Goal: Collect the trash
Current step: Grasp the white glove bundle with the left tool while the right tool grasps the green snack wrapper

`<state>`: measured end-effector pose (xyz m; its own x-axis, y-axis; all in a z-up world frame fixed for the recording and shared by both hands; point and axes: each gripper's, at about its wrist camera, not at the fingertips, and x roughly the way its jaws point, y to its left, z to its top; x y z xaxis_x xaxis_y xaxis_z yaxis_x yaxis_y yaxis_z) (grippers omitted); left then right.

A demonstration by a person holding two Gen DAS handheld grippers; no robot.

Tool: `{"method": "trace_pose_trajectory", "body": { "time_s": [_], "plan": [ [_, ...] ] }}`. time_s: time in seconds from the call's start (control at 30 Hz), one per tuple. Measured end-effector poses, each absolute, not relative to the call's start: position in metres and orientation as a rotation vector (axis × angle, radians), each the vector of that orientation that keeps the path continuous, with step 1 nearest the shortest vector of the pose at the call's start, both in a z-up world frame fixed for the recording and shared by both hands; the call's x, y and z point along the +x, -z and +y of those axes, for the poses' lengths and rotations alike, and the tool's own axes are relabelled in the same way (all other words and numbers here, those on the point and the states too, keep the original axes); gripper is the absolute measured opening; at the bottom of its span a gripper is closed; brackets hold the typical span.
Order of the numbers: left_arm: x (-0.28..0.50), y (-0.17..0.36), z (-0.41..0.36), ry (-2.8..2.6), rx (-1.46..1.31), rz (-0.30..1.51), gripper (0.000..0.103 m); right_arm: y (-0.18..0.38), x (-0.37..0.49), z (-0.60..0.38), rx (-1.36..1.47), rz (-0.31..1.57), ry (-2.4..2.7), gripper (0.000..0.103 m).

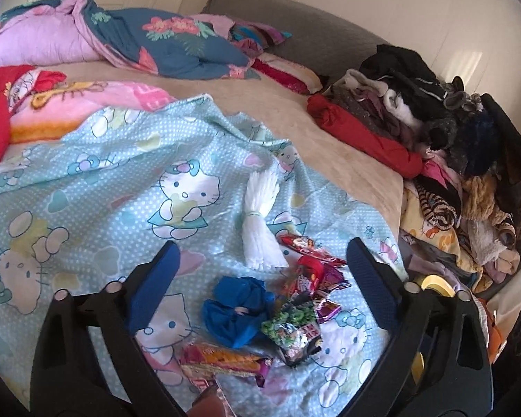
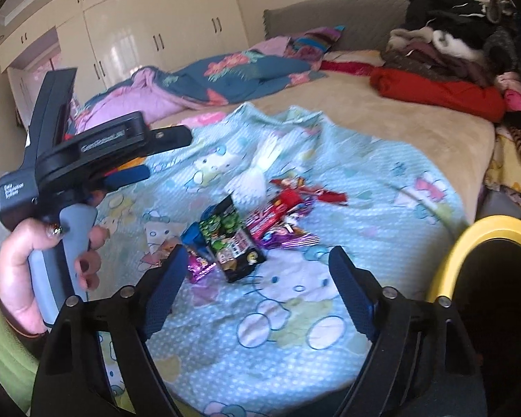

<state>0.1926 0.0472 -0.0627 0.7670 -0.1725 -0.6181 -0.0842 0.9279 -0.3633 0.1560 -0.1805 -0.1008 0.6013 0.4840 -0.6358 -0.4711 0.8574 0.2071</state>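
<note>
Snack wrappers lie heaped on a light-blue Hello Kitty sheet on the bed: a black-and-green packet, red wrappers, a pink-orange wrapper, a crumpled blue wrapper and a white bundle of plastic sticks. My left gripper is open, hovering over the heap. My right gripper is open, just short of the black-and-green packet. The left gripper also shows in the right wrist view, held by a hand.
A yellow-rimmed bin stands off the bed's right edge. A pile of clothes covers the bed's right side. Quilts and blankets lie at the far left. Wardrobes stand behind.
</note>
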Motion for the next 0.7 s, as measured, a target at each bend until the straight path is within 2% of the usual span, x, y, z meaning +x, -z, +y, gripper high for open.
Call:
{"method": "trace_pose_trajectory", "body": {
  "time_s": [0.33, 0.7],
  "plan": [
    [0.237, 0.087, 0.059, 0.095, -0.435, 0.816, 0.068, 0.127, 0.189, -0.161, 0.033, 0.851, -0.578, 0.062],
    [0.278, 0.117, 0.049, 0.134, -0.443, 0.956, 0.061, 0.153, 0.21, -0.149, 0.069, 0.96, -0.619, 0.045]
  ]
}}
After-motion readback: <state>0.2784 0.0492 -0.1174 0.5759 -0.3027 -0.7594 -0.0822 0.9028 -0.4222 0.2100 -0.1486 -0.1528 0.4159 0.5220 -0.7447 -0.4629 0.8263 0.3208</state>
